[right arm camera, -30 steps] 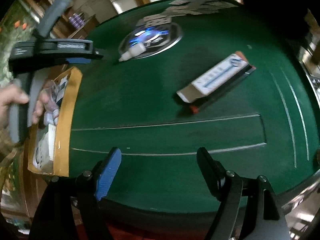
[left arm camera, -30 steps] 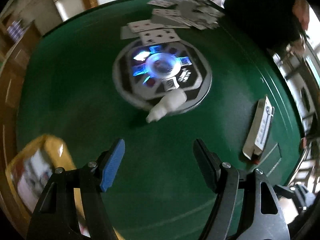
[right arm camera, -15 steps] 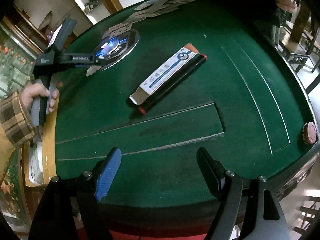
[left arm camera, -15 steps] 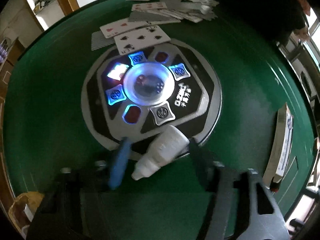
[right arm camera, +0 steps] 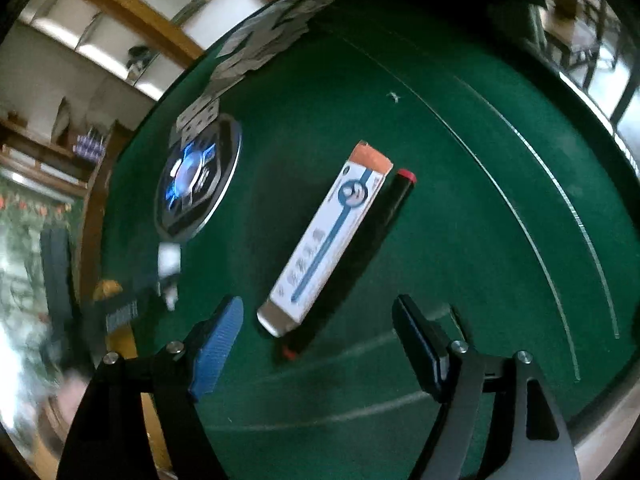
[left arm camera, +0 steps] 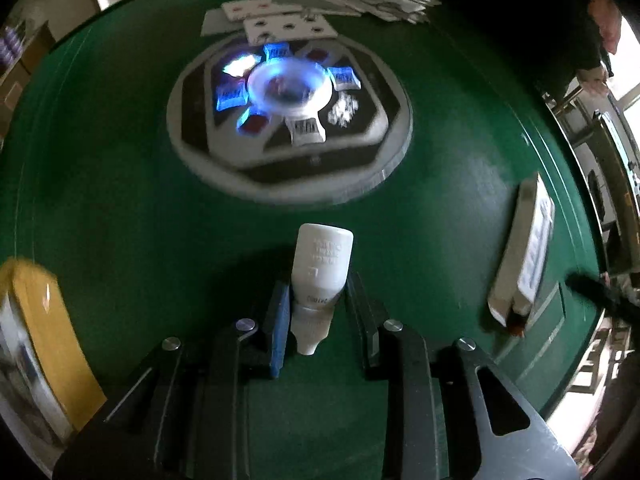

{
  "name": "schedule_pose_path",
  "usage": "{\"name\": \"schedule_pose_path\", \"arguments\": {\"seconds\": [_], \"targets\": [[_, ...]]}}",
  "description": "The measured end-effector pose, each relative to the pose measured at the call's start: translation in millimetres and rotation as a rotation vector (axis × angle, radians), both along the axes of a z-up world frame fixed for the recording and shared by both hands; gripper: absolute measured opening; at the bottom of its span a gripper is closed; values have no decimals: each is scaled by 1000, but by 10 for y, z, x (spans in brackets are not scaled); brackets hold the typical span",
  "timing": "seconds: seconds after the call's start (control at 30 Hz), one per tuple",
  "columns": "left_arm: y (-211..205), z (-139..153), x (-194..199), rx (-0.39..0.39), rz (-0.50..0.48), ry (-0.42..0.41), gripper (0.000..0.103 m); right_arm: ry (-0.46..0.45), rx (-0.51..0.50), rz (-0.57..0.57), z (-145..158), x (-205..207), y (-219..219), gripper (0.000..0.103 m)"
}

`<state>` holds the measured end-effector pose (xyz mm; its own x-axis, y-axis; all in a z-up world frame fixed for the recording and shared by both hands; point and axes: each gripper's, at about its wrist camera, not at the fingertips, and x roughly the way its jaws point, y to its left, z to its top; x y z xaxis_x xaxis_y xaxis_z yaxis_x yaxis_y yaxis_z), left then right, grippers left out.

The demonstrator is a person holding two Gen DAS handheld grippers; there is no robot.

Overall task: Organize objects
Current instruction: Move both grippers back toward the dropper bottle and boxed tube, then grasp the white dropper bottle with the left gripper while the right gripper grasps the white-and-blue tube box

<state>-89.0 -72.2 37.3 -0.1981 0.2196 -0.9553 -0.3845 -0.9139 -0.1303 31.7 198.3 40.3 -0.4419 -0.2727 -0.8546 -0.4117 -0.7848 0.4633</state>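
- Left gripper [left arm camera: 318,316]: jaws narrow and closing, pads against either side of the small white dropper bottle [left arm camera: 320,276]. The bottle lies along the line of the fingers, its nozzle tip pointing back toward the wrist and its flat base projecting beyond the fingertips.
- Right gripper [right arm camera: 320,344]: jaws wide, closing slightly, with nothing between them. It hangs over bare green felt.
- Just ahead of the right jaws: the near end of the long white-and-blue box [right arm camera: 324,240], lying flat and running diagonally away. A black pen with red ends [right arm camera: 360,256] lies touching its right side.
- To the left of the left jaws, near: a yellow-rimmed cardboard box [left arm camera: 48,336], blurred, at the edge of the green table [left arm camera: 120,220]; its contents cannot be read.
- Beyond the bottle's base: the round control panel [left arm camera: 288,120] set in the table centre, its buttons lit blue around a clear dome.
- Farthest from both grippers: scattered playing cards [left arm camera: 288,24] past the panel, and a dark-clothed person at the far rim.
- Step in hand, as judged: the left side is securing the bottle for pick-up; the right side is approaching the long box.
- Next move, as judged: a firm grip before carrying, since the bottle is smooth and tapers toward the nozzle, then transport leftward to the cardboard box if that is the collecting place. The right jaws must straddle the long box across its narrow width without catching the pen.
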Motion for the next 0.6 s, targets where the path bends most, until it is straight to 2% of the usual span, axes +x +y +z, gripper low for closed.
{"name": "schedule_pose_path", "arguments": {"seconds": [0.03,0.17,0.27,0.4,0.6], "targets": [[-43,0,107,3,8,-9,25,2,-17,-7,-6,-28,21,65],[-140,-4,398,27,21,-35,25,21,-82,-5,-42,-118,91,60],[-193,0,544,42,42,-52,25,19,-107,12,-78,-238,98,60],[-238,19,624,48,70,-60,25,2,-76,58,-102,-394,24,59],[-353,64,716,42,119,-57,25,-108,35,105,-210,-663,-124,60]]}}
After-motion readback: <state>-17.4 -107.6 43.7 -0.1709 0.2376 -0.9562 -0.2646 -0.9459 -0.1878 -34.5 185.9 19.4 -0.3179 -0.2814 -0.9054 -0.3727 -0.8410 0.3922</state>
